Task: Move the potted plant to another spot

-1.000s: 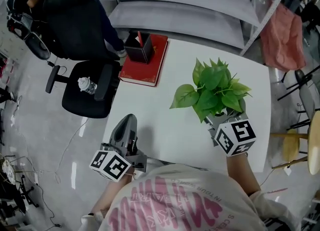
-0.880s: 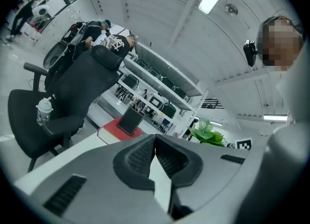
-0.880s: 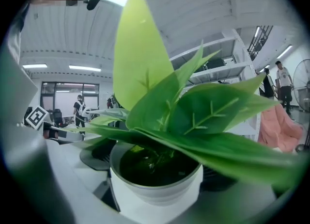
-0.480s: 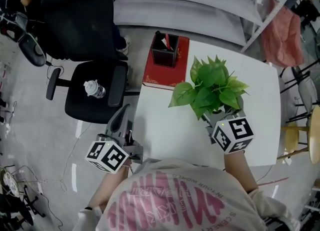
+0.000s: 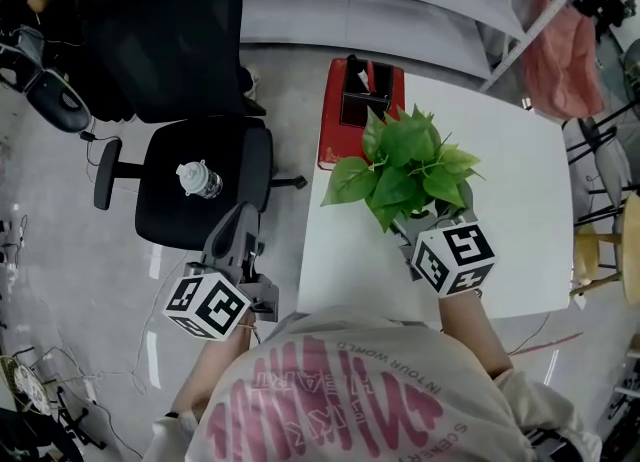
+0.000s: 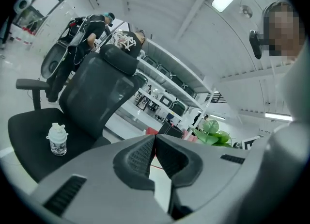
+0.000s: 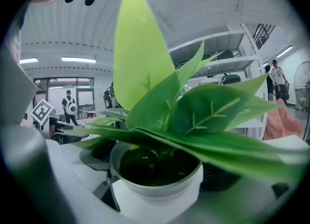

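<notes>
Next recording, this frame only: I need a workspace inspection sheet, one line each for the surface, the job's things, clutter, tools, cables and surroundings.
Surface: white table, mostly bare.
Job's things: potted plant in a white pot; whether it rests on the table or is lifted cannot be told.
Clutter: red book at the table's far left corner, black pen holder on it.
Tools: left tool off the table's left edge, jaws together, empty; right tool closed on the pot.
Cables: loose cables on the floor, lower left.
Surroundings: black office chair with a bottle on its seat; pink cloth by the shelving.
</notes>
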`<action>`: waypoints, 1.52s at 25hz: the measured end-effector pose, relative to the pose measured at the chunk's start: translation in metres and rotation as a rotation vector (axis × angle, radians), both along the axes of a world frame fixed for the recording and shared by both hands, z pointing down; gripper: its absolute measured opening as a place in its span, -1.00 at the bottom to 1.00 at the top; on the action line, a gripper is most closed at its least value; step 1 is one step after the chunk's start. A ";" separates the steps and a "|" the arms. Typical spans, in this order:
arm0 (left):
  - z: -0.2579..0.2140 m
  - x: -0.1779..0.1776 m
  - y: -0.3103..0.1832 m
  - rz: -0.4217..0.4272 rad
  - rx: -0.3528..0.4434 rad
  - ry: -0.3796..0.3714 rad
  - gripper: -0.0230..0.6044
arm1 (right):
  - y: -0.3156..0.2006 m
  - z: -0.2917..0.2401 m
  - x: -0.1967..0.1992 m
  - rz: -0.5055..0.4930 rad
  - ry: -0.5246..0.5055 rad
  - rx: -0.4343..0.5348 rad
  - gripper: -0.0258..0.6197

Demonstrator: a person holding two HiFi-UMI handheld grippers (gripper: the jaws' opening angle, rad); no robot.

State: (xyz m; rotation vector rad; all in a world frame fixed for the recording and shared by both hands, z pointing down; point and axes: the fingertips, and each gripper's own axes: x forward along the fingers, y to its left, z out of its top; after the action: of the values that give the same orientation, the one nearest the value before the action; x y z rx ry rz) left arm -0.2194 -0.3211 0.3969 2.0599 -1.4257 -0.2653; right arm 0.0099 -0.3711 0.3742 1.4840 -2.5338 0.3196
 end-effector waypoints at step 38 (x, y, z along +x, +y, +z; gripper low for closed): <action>0.016 -0.072 0.059 -0.148 0.022 0.051 -0.85 | 0.020 0.079 -0.103 -0.198 -0.022 -0.152 0.79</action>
State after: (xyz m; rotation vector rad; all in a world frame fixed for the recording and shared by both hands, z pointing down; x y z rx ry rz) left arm -0.2911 -0.2625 0.4134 1.9530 -1.5530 -0.3926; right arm -0.0935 -0.3515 0.4528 1.1710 -2.5818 0.4866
